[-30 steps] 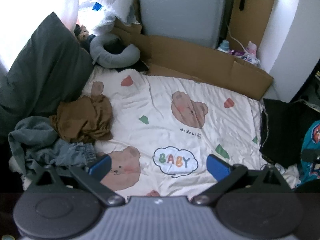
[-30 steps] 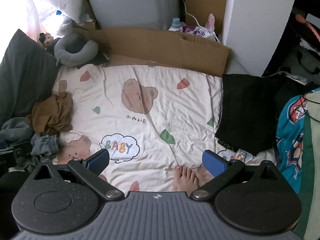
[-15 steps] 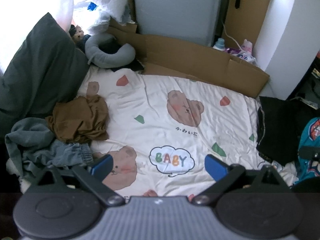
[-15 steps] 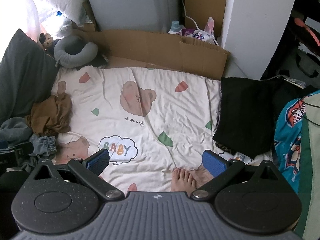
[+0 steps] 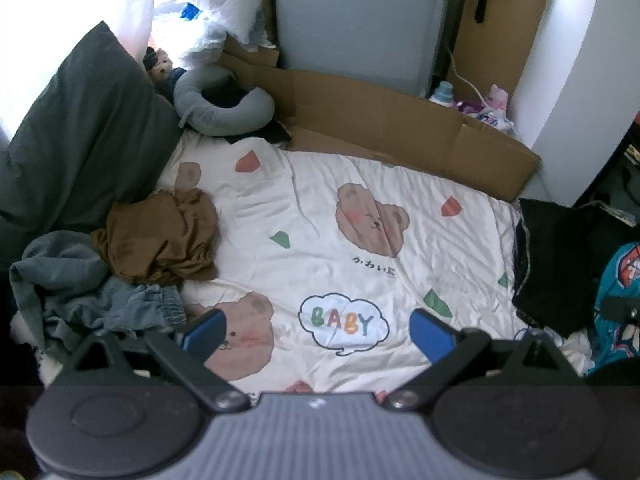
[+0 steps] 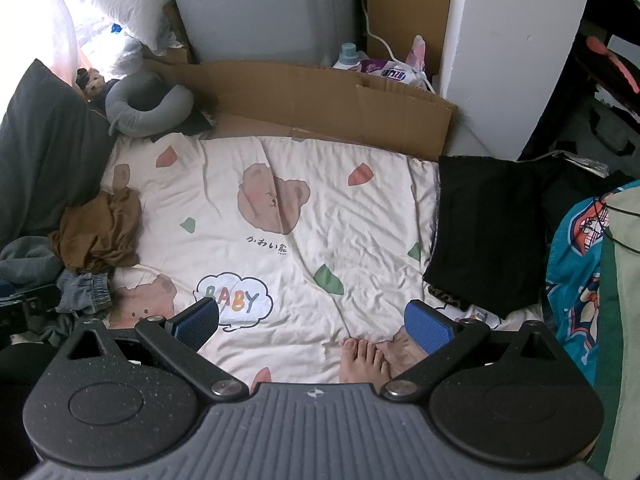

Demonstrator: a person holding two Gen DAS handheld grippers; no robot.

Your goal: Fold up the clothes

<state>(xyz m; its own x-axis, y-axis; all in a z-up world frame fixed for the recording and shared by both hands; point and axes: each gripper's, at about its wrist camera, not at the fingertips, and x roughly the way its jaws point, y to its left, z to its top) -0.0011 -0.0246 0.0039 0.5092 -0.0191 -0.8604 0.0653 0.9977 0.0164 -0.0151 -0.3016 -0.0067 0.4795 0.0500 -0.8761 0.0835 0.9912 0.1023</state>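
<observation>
Crumpled clothes (image 5: 156, 236) lie left on the blanket (image 5: 360, 264), cardboard (image 5: 400, 124) behind.

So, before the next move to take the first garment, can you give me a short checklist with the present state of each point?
1. Left claw open and empty: ok, nothing between the pads.
2. Right claw open and empty: ok.
3. Folding space free: ok, the middle of the bear blanket is bare.
4. Garment within view: ok, the brown garment lies crumpled at the left, on top of the pile.
5. Brown garment separate from the others: not ok, it touches the grey garment and the denim piece.
6. Feet away from the folding space: not ok, the toes rest on the blanket's near edge.
</observation>
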